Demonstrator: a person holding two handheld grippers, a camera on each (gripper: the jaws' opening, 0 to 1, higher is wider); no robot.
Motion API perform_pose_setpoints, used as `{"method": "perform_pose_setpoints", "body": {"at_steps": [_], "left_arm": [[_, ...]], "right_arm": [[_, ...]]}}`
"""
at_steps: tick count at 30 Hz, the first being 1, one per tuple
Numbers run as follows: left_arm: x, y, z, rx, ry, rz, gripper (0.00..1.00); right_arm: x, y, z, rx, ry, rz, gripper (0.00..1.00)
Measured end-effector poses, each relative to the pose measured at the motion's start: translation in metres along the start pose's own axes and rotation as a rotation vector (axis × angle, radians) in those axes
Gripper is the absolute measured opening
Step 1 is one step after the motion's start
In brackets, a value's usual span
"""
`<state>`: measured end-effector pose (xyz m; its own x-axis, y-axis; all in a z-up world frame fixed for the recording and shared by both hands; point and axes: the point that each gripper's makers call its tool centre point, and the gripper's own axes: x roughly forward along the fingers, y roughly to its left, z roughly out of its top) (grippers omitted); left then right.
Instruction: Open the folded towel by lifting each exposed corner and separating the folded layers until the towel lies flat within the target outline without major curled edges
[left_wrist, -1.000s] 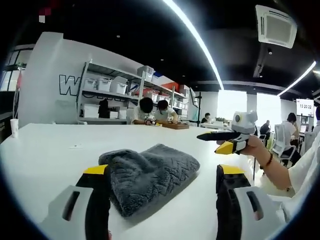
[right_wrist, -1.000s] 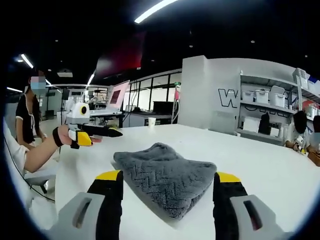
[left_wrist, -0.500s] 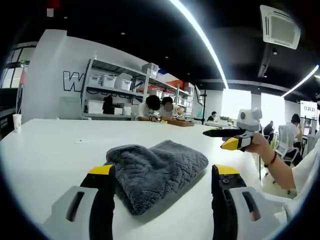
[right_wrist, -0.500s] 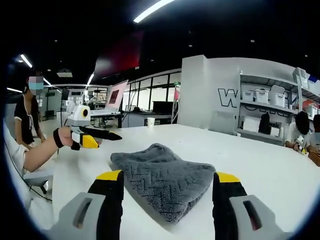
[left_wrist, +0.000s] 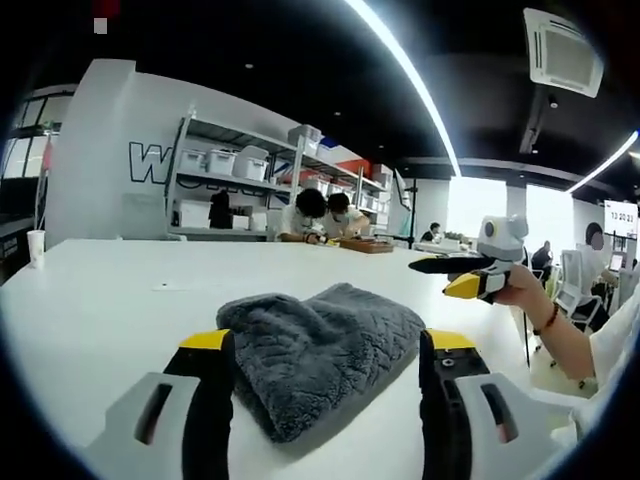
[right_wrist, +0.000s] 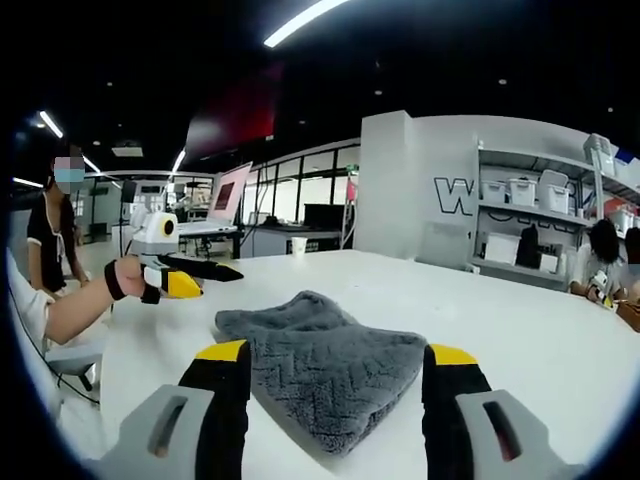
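The folded grey towel is lying on the white desk, unopened. Both the left gripper and the right gripper are hovering with fingers wide apart, holding nothing. Judgement: each should be pinching only the top layer at an exposed corner.

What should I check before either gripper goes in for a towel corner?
1. Towel folded, not yet opened: ok, a grey bundle on the white table.
2. Left gripper open and empty: ok, jaws apart, straddling the towel's near edge.
3. Right gripper open and empty: ok, same stance from the opposite side.
4. Exposed corner located: cannot tell, the layers are bunched together.
5. Target outline visible: cannot tell, no marking seen on the table.
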<state>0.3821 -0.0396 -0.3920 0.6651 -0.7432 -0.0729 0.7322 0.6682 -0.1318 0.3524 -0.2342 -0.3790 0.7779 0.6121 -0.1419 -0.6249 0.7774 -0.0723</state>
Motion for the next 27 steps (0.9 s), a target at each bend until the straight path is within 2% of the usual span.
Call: {"method": "perform_pose_setpoints", "body": {"at_steps": [3,5,7,10,18,21,27], "left_arm": [[0.001,0.004,0.009,0.012,-0.049,0.024,0.72],[0.003,0.0,0.012,-0.024,-0.066,-0.007,0.72],[0.003,-0.001,0.012,-0.025,-0.067,-0.01,0.73],[0.008,0.001,0.006,-0.017,-0.032,-0.003,0.73],[0.012,-0.001,0.004,-0.04,-0.021,-0.02,0.73],[0.015,0.005,0.001,0.007,0.007,0.016,0.72],[0.017,0.004,0.0,0.009,0.009,0.013,0.71]], "right_arm": [[0.0,0.0,0.0,0.002,-0.001,0.001,0.67],[0.0,0.0,-0.002,0.003,0.005,-0.001,0.67],[0.0,-0.001,-0.002,0.001,0.007,-0.002,0.67],[0.003,-0.002,-0.003,0.003,0.013,-0.004,0.67],[0.008,-0.005,-0.001,0.007,0.017,-0.006,0.66],[0.01,-0.007,-0.002,0.011,0.021,-0.012,0.64],[0.015,-0.008,-0.004,0.02,0.034,-0.022,0.61]]}}
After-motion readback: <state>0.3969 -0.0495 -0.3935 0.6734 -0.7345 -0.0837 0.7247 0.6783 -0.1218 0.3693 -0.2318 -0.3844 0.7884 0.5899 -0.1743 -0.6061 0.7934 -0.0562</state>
